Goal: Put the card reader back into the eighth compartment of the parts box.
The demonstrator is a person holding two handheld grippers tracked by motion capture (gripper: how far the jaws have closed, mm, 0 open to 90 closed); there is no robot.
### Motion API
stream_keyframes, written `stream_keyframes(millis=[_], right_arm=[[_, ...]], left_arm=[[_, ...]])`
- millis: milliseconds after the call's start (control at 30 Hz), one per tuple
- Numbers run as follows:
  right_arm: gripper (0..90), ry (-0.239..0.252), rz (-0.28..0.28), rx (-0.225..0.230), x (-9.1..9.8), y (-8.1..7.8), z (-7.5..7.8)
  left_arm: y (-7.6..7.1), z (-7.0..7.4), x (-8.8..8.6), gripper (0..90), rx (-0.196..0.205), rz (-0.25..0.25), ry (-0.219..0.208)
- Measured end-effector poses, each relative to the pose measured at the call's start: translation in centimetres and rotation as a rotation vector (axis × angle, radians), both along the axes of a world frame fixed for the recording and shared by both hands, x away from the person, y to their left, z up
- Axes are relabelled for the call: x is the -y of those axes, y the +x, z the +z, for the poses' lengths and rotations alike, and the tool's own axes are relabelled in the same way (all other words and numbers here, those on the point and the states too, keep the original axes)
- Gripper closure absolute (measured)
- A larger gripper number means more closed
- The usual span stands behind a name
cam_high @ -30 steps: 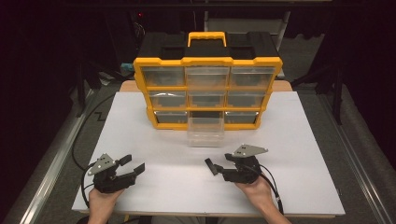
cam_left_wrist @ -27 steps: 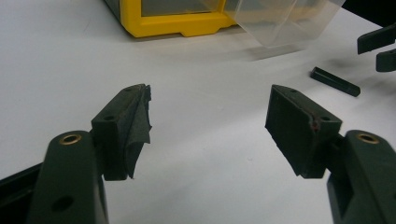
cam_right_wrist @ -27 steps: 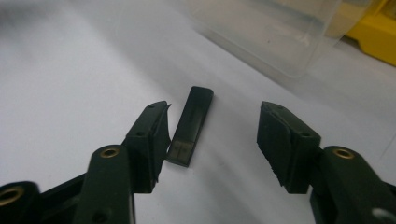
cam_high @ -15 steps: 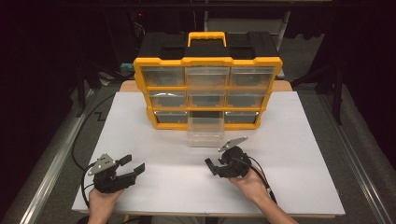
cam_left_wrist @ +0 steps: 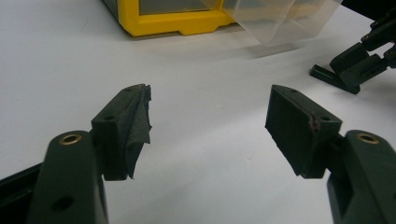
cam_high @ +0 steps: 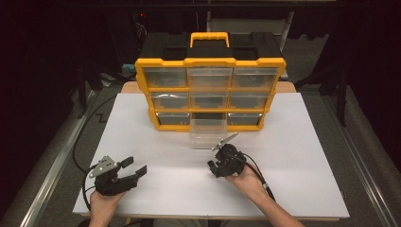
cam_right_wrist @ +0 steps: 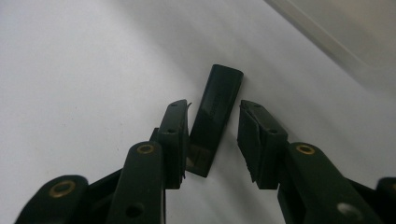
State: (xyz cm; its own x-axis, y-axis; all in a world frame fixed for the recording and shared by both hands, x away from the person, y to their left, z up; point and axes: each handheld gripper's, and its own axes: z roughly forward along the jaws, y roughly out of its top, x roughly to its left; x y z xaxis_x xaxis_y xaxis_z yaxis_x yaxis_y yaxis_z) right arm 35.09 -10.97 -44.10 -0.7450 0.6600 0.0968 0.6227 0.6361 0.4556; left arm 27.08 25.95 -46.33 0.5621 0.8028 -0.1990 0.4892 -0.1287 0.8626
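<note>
Black and flat, a small bar [cam_right_wrist: 215, 115] lies on the white table [cam_high: 302, 156] at six o'clock of the yellow organizer [cam_high: 210, 90], between the right gripper [cam_high: 218, 164]'s closing, not-yet-pressing jaws, while the left gripper [cam_high: 137, 169] stands wide.

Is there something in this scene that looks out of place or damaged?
Yes. One clear drawer is pulled out of the bottom middle slot of the yellow organizer onto the white table. A small black bar lies loose between the right gripper's closing jaws. The left gripper's pad covering looks torn.
</note>
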Motion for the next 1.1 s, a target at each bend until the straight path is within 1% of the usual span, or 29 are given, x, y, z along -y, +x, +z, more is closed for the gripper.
stream_keyframes(millis=[133,233,367,533,633,767,1000,1100], right_arm=[[64.8,-0.009,0.000,-0.015,-0.36,0.21,-0.11],[65.8,-0.023,0.002,-0.011,-0.50,0.33,-0.25],[68.1,-0.021,0.004,-0.011,-0.48,0.36,-0.23],[72.0,-0.052,0.024,0.019,-0.57,0.21,-0.27],[72.9,-0.060,0.030,0.025,-0.64,0.08,-0.25],[73.4,-0.087,0.054,0.060,-0.81,-0.19,-0.27],[73.6,-0.090,0.070,0.086,-0.73,-0.37,-0.29],[73.6,-0.068,0.066,0.088,-0.50,-0.41,-0.01]], left_arm=[[-0.01,0.02,-0.01,31.4,-0.001,-0.001,0.001],[0.00,0.01,0.00,31.4,-0.001,-0.003,0.001],[0.03,0.00,0.01,31.4,-0.002,-0.004,0.002],[0.04,-0.02,0.01,31.4,-0.002,-0.003,0.000],[0.04,-0.03,0.02,31.4,-0.002,-0.003,0.000],[0.06,-0.04,0.02,31.4,-0.003,-0.003,-0.001],[0.04,-0.03,0.00,31.5,-0.002,-0.002,0.000],[0.06,-0.04,0.02,31.5,-0.003,-0.003,-0.001]])
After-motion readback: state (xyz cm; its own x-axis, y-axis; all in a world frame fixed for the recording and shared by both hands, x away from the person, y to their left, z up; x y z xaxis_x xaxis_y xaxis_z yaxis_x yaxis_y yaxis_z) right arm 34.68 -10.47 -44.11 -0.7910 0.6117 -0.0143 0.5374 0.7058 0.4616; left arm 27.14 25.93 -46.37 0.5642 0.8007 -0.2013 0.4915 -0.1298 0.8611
